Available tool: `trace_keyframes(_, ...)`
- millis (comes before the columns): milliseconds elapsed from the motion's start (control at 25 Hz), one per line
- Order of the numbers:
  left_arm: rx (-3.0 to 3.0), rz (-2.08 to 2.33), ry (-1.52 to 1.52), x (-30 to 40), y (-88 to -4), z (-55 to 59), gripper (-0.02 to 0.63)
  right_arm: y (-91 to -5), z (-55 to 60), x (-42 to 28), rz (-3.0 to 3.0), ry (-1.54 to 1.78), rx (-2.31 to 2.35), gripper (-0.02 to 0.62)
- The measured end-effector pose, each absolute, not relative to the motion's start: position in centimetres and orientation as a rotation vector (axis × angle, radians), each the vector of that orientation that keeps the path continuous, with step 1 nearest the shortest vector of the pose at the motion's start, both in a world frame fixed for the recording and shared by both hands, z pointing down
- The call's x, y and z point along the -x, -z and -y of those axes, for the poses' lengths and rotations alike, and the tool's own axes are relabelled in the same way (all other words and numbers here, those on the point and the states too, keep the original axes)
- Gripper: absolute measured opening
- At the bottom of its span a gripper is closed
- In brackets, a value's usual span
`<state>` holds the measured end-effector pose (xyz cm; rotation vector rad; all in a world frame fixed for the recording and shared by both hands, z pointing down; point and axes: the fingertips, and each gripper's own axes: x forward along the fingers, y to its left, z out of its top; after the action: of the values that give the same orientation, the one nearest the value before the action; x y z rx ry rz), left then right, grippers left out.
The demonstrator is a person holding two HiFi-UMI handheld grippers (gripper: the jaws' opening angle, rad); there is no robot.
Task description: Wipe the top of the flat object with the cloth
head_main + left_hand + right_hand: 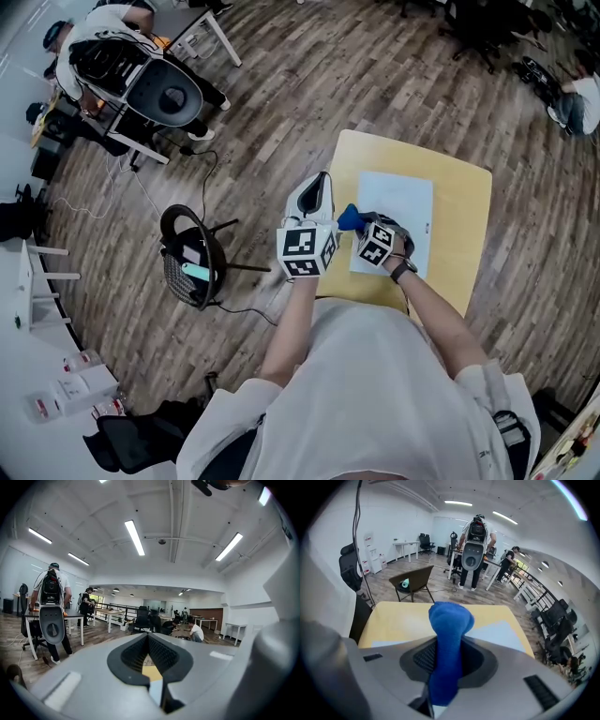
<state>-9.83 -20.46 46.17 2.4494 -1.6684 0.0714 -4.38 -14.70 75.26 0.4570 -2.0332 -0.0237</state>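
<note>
A pale blue flat sheet (401,208) lies on the yellow table (461,217). My right gripper (356,221) hovers over the sheet's near left edge, shut on a bright blue cloth (349,217). In the right gripper view the cloth (449,620) stands bunched up out of the jaws of my right gripper (447,637), with the sheet (499,631) and table (396,617) beyond. My left gripper (317,193) is beside it at the table's left edge, jaws together and holding nothing. In the left gripper view, my left gripper (149,637) points out at the room.
A black chair (192,253) carrying a small teal object stands on the wood floor left of the table, with cables around it. A person (103,47) works at a desk at the far upper left. The same chair (412,581) and person (474,545) lie beyond the table.
</note>
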Motion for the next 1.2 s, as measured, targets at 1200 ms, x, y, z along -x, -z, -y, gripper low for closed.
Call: trace_keyframes(1200, -2.498, 1.56, -0.055, 7.0, -46.3, 20.3, 0.003, -73.5, 13.9, -13.8, 1.833, -0.148, -0.864, 0.091)
